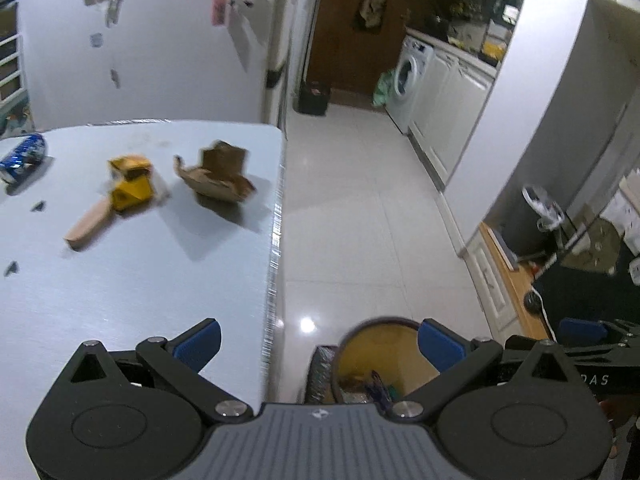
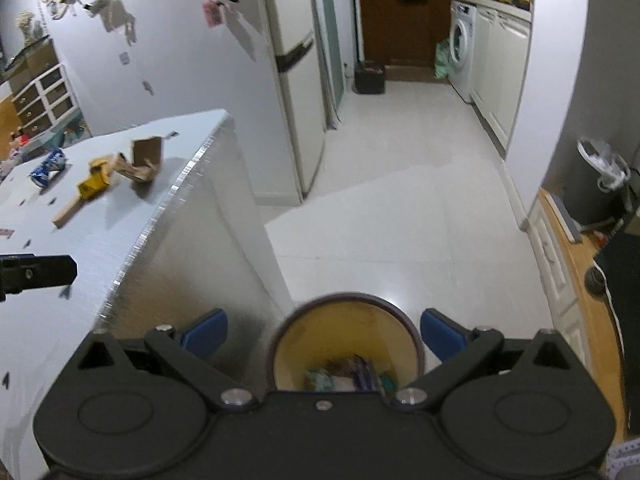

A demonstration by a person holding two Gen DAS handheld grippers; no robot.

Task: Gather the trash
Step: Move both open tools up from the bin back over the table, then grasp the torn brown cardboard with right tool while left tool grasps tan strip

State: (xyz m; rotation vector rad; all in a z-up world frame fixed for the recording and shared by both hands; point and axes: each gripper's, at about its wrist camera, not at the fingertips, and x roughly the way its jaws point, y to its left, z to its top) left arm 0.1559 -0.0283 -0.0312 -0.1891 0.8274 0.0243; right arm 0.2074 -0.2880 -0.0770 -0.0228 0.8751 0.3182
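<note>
On the grey table point(image 1: 132, 280) lie a torn brown cardboard piece point(image 1: 218, 178), a crumpled yellow carton point(image 1: 132, 186) with a tan strip, and a crushed blue can point(image 1: 22, 156). The same cardboard piece point(image 2: 142, 160), yellow carton point(image 2: 94, 186) and blue can point(image 2: 50, 166) show in the right wrist view. A round yellow-lined bin point(image 2: 346, 344) with wrappers inside stands on the floor beside the table. My right gripper point(image 2: 322, 336) hangs open right above it, empty. My left gripper point(image 1: 320, 344) is open and empty over the table's right edge, with the bin point(image 1: 376, 360) below it.
Pale floor tiles point(image 2: 400, 200) stretch ahead to a fridge point(image 2: 296, 80), a washing machine point(image 2: 462, 48) and white cabinets. A dark lined bin point(image 2: 600, 184) stands at the right by a wooden ledge. Small dark scraps point(image 1: 38, 206) dot the table.
</note>
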